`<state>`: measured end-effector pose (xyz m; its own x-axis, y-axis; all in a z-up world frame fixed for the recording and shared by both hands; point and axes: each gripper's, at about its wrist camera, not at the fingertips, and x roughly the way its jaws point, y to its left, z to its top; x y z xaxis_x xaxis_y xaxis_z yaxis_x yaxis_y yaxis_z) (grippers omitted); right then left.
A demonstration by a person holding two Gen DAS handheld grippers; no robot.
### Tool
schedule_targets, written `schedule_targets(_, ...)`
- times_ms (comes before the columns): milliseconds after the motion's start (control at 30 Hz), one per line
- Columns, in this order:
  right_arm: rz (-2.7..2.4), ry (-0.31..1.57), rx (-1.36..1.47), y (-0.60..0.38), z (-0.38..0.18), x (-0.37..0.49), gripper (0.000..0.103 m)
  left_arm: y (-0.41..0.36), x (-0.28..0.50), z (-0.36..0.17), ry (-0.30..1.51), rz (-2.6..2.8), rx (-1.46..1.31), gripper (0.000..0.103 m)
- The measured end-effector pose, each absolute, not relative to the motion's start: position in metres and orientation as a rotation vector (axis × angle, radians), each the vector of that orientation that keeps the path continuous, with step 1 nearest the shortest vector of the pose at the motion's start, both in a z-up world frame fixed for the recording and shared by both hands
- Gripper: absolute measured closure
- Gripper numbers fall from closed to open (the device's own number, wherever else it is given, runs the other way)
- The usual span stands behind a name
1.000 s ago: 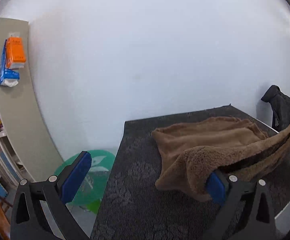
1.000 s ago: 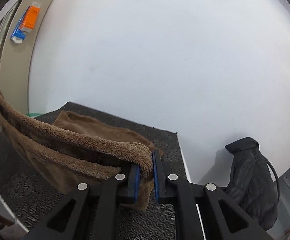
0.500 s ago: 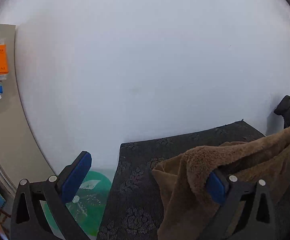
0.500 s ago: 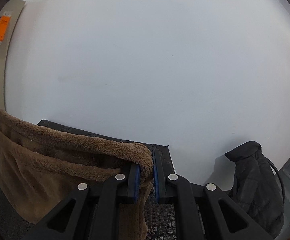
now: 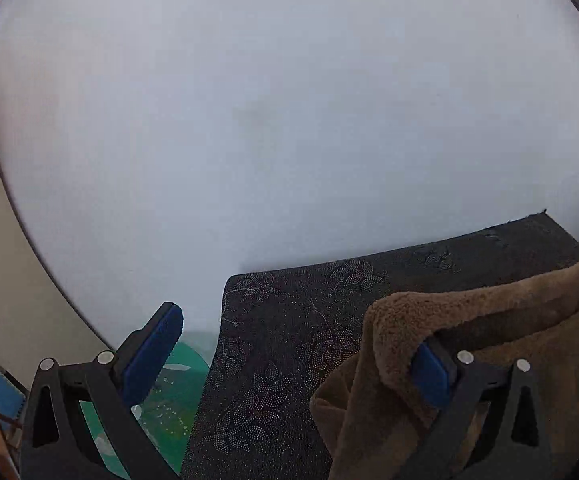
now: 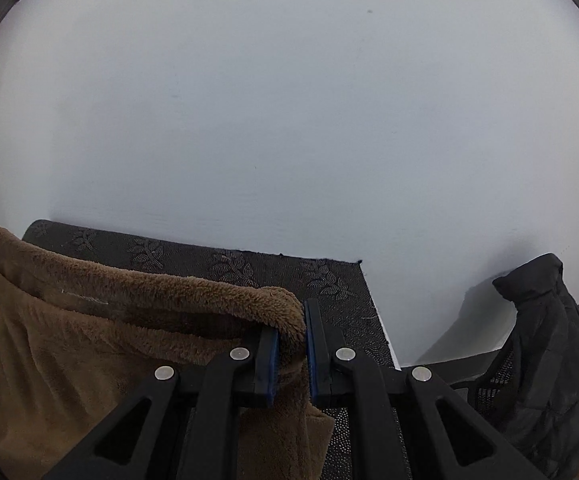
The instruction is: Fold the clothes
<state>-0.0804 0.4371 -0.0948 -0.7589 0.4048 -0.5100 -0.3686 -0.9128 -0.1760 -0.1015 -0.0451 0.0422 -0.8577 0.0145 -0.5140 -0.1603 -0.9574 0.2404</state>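
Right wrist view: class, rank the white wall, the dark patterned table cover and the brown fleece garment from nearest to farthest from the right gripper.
1. Brown fleece garment: clamped in the right gripper, trailing left.
2. Dark patterned table cover: below and just ahead.
3. White wall: behind the table's far edge.

A plain white wall fills most of both views, ahead of and above the jaws, evenly lit. Below it a table with a dark cloth of leaf patterns butts against the wall, running under the jaws. Left of the left jaws stands a beige cabinet side, with a green round thing on the floor beneath them. Right of the right jaws a black jacket hangs over a mesh chair.
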Motion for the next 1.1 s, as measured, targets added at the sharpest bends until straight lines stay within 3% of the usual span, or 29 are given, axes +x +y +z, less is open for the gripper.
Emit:
schedule_targets(567,2.465,-0.031,-1.286,0.469,-0.184,-0.177,0.09,-0.013,-0.198,-0.077,0.618,2.725,-1.234,0.0)
schedule_targets(667,2.435,-0.003,-1.315,0.477,-0.185,-0.178,0.064,-0.024,-0.205,-0.08,0.492,2.662,-1.317,0.0)
schedule_targets(700,2.427,0.015,-1.312,0.481,-0.185,-0.177,0.042,-0.028,-0.208,-0.079,0.431,2.634,-1.35,0.0)
schedule_targets(733,2.419,0.036,-1.308,0.484,-0.184,-0.176,0.026,-0.033,-0.212,-0.079,0.371,2.605,-1.381,0.0)
schedule_targets(833,2.456,0.163,-1.279,0.498,-0.175,-0.164,0.025,-0.053,-0.218,-0.073,0.159,2.506,-1.447,0.0)
schedule_targets(933,2.489,0.165,-1.245,0.5,-0.162,-0.148,0.025,-0.071,-0.216,-0.062,-0.02,2.421,-1.475,0.0)
schedule_targets(1100,2.555,0.131,-1.18,0.487,-0.142,-0.128,0.025,-0.062,-0.194,-0.041,0.119,2.454,-1.406,0.0)
